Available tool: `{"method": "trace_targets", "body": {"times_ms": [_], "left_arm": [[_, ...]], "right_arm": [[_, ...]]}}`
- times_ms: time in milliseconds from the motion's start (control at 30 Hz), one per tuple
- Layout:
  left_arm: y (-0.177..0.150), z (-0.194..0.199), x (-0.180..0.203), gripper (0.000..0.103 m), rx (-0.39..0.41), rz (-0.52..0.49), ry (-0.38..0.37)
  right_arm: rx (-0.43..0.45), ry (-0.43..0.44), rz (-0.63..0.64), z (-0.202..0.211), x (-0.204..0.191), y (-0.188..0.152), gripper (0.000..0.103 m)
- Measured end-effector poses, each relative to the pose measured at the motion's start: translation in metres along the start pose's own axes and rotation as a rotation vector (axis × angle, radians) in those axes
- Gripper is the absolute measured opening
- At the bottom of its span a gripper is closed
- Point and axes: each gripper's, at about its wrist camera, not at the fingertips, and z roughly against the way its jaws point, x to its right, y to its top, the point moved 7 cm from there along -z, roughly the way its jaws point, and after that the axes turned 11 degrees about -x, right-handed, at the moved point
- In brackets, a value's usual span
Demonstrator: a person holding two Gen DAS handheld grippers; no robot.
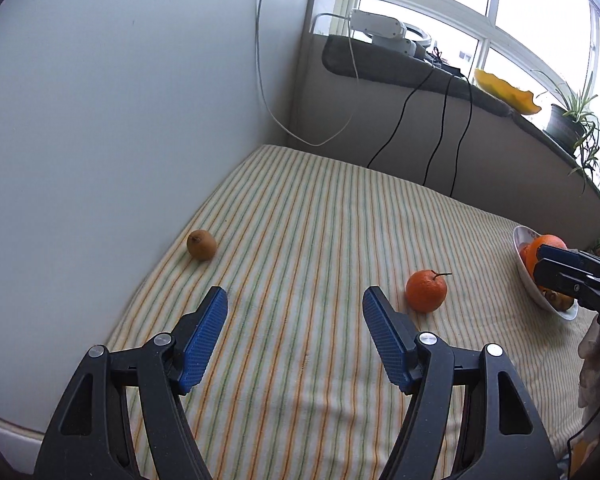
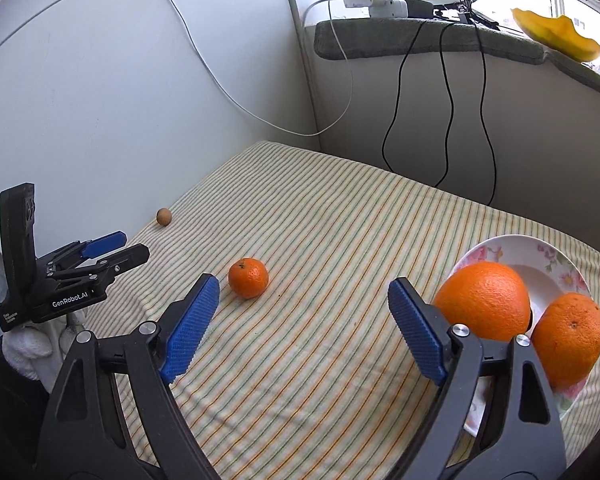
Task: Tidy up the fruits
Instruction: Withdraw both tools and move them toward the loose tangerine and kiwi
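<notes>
A small orange tangerine point(image 1: 426, 291) point(image 2: 248, 278) lies on the striped cloth, just right of my left gripper's right finger. A brown kiwi point(image 1: 201, 245) point(image 2: 164, 216) lies further off by the left wall. A white floral bowl point(image 2: 540, 268) point(image 1: 530, 276) at the right holds two big oranges point(image 2: 484, 300) point(image 2: 568, 338). My left gripper point(image 1: 295, 300) point(image 2: 132, 245) is open and empty above the cloth. My right gripper point(image 2: 303, 286) point(image 1: 542, 258) is open and empty, its right finger beside the bowl.
The striped cloth point(image 1: 320, 220) covers the surface, bounded by a white wall point(image 1: 120, 120) at the left and a grey ledge point(image 1: 400, 64) at the back. Black and white cables point(image 1: 440, 120) hang down from the ledge. A yellow dish point(image 1: 504, 90) and a plant point(image 1: 572, 120) stand on the sill.
</notes>
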Motion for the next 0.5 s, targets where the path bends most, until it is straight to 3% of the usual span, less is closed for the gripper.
{"method": "trace_targets", "body": {"times_ms": [67, 500], "left_arm": [[-0.001, -0.002, -0.009, 0.069, -0.001, 0.021, 0.005], [0.009, -0.026, -0.03, 0.038, -0.03, 0.065, 0.055]], "right_arm": [[-0.021, 0.007, 0.019, -0.01, -0.007, 0.0, 0.084], [-0.101, 0.05, 0.074, -0.054, -0.033, 0.001, 0.069]]}}
